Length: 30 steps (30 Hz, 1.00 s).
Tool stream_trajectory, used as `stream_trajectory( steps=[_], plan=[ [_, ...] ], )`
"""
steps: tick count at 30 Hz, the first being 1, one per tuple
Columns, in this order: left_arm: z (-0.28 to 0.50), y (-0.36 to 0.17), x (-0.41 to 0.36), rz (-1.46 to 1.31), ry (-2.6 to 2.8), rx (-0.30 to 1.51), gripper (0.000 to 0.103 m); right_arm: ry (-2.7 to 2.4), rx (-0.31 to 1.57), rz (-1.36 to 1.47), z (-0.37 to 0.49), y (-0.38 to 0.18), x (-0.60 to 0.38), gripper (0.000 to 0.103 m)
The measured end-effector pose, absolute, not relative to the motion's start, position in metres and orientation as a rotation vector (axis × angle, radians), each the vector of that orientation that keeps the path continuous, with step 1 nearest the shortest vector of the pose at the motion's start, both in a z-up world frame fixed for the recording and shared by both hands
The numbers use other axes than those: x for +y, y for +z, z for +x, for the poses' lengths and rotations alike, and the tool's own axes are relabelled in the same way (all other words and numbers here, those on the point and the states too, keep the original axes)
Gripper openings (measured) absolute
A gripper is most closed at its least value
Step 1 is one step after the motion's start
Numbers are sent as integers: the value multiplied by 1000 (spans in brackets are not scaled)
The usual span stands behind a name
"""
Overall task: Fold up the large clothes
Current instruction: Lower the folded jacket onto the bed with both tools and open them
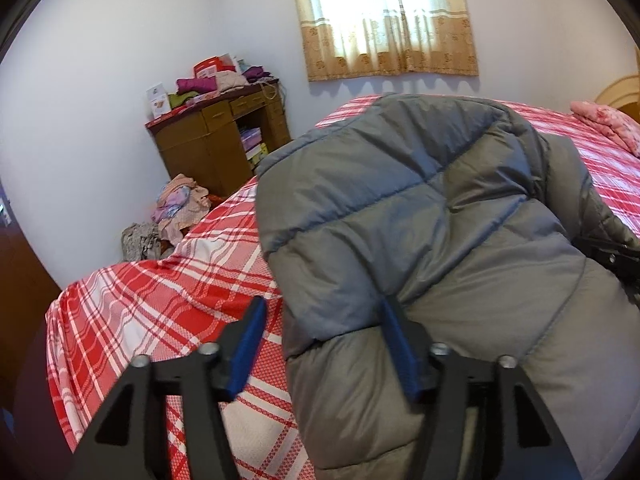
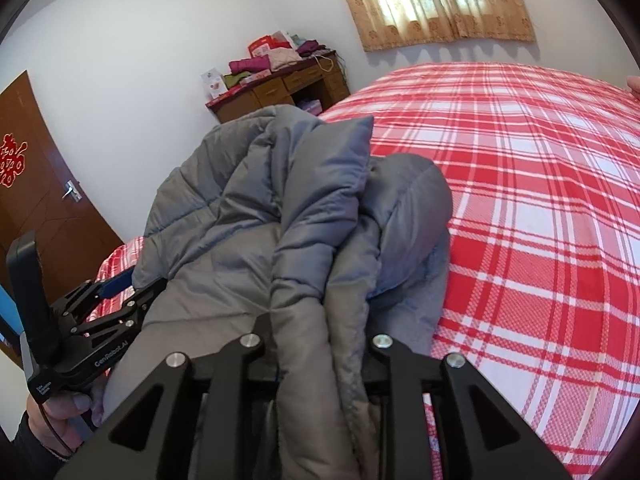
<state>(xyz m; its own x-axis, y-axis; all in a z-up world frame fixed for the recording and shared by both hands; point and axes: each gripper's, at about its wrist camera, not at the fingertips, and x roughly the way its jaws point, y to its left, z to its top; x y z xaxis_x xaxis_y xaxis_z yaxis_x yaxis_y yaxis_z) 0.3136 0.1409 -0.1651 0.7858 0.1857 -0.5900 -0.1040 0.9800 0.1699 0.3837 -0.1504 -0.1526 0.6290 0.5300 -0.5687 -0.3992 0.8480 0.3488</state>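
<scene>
**Grey puffer jacket heaped on a plaid bed**

A bedroom with pale walls holds a bed [image 2: 540, 200] covered in a red and white plaid sheet, and the grey quilted jacket [image 1: 420, 220] lies bunched near its foot edge. Behind the jacket, against the wall, stands a brown desk [image 1: 216, 140] piled with folded clothes; a curtained window [image 1: 384, 20] glows above the bed, and a pink pillow [image 1: 608, 124] lies at the bed's far right corner. A loose heap of clothes [image 1: 180, 204] lies between the desk and the bed.

The left gripper [image 1: 320, 344] has its blue pads spread wide, one over the sheet, the other against the jacket's edge, gripping nothing. The right gripper [image 2: 316, 344] pinches a thick fold of the jacket; its fingertips are buried in the fabric.
</scene>
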Motion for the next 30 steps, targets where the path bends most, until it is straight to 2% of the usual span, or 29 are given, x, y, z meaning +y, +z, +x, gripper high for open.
stream_trajectory(
  steps=[6, 12, 16, 30],
  plan=[
    [317, -169, 147, 103, 186, 656, 81, 502, 722, 214, 382, -158, -155, 38],
    [320, -173, 148, 92, 184, 663, 84, 476, 728, 227, 383, -162, -160, 44],
    [322, -176, 150, 82, 182, 668, 86, 444, 733, 236, 385, -166, -163, 56],
    [329, -188, 153, 22, 174, 681, 92, 391, 761, 223, 388, -180, -161, 64]
  ],
)
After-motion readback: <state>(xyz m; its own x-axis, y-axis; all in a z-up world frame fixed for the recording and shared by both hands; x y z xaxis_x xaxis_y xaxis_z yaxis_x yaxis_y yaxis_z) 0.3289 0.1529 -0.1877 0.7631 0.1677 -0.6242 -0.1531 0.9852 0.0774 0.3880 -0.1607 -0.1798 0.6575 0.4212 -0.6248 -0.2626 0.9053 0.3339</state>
